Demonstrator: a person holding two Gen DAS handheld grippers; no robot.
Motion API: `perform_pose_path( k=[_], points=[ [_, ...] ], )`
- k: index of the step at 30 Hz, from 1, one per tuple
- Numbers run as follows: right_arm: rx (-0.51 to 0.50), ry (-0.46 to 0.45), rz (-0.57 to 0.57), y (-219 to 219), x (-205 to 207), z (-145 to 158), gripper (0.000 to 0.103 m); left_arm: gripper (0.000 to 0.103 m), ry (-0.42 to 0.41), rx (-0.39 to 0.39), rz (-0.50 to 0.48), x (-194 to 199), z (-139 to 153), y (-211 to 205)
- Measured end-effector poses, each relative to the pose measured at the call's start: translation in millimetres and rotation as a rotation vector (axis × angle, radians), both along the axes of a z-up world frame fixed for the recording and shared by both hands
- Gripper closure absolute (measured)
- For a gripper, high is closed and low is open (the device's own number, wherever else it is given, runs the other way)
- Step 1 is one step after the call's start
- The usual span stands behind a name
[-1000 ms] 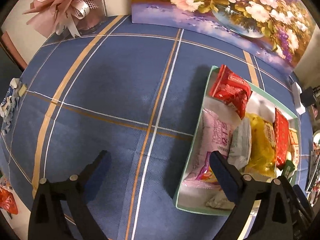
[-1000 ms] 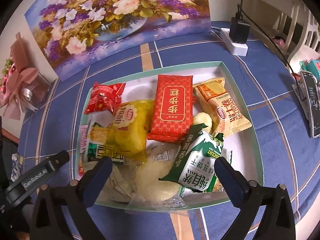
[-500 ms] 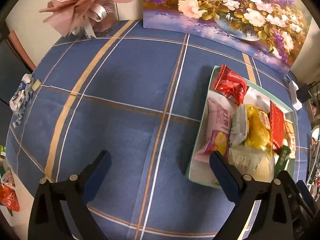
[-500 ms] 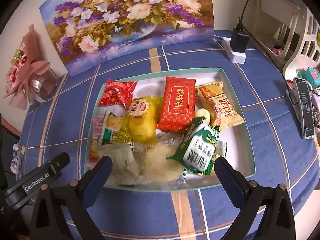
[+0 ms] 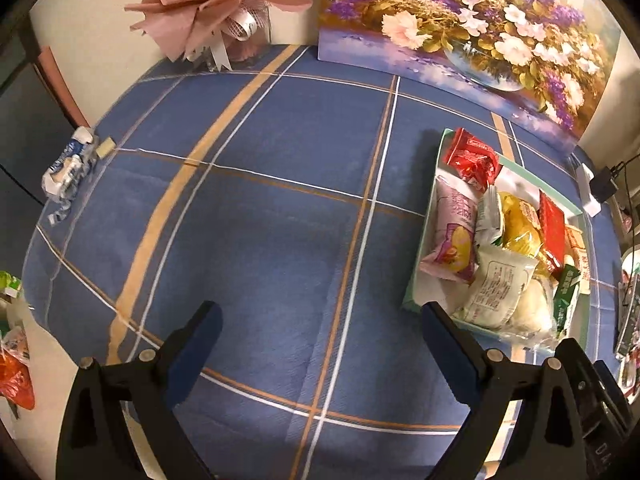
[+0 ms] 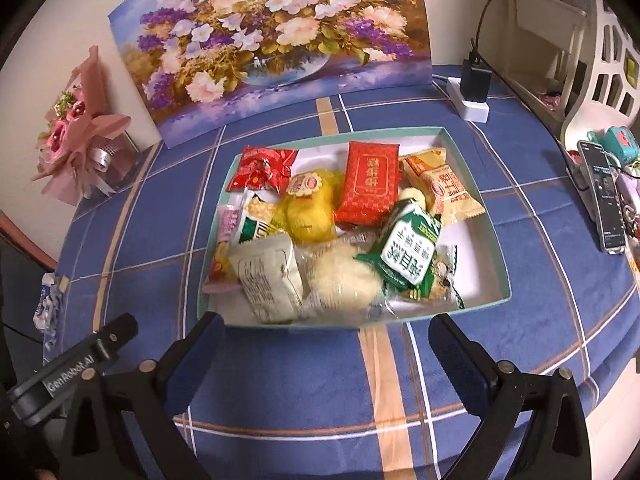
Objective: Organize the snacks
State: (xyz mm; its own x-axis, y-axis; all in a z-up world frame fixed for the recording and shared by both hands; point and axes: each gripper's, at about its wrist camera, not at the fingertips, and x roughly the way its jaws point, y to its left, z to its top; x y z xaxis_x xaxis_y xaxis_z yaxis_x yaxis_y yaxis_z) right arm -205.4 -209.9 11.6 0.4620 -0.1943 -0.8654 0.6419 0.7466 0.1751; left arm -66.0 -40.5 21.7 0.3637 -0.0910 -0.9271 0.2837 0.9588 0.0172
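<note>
Pulled back and up from the green-rimmed box [image 6: 476, 178] over the last second, both cameras now taking in more tablecloth [image 6: 304, 380] on the near side of the box. Right gripper [image 6: 326, 354] hovering just short of the box's near wall, jaws wide apart and empty; left gripper [image 5: 318, 338] off the box's left side over bare cloth, jaws likewise spread, nothing between them. Snacks all inside the box: red crinkled packet [image 6: 262, 168] at its far left corner, flat red pack [image 6: 370, 182] toward the far wall, yellow bag [image 6: 310, 210] mid-box, green-and-white biscuit pack [image 6: 408, 250] tilted over the heap near the front, white pouch [image 6: 270, 278] against the near left corner, orange packet [image 6: 446, 190] at the far right. Probably either done filling or between picks; hard to say which. Next, if sorting goes on: choosing one loose top-lying packet, likely the green-and-white one, closing on a crimped edge without dragging neighbours
</note>
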Motion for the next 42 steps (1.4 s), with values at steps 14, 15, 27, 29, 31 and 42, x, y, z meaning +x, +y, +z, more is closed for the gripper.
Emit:
perform_pose_path(
  k=[14, 15, 27, 29, 31, 42],
  points=[
    [0.0, 0.014, -0.002, -9.6, 6.9, -8.0, 0.0, 0.004, 0.028, 0.04, -0.023, 11.1, -12.2, -4.0],
    [-0.002, 0.015, -0.001, -9.9, 7.5, -8.0, 0.0, 0.004, 0.031, 0.04, -0.016, 11.8, -13.0, -3.4],
    [-0.004, 0.03, 0.008, -9.6, 10.8, -11.5, 0.0, 0.004, 0.039, 0.031, -0.003, 15.5, -14.4, 0.0],
    [-0.002, 0.032, 0.007, -9.9, 10.9, -11.9, 0.0, 0.004, 0.043, 0.031, 0.0, 16.2, -15.0, 0.6],
    [-0.002, 0.033, 0.008, -9.7, 11.4, -12.0, 0.0, 0.004, 0.043, 0.031, 0.003, 16.7, -14.9, 1.0],
    [-0.001, 0.043, 0.009, -9.8, 12.4, -13.7, 0.0, 0.004, 0.044, 0.036, 0.0, 16.3, -16.2, -0.3]
  ],
)
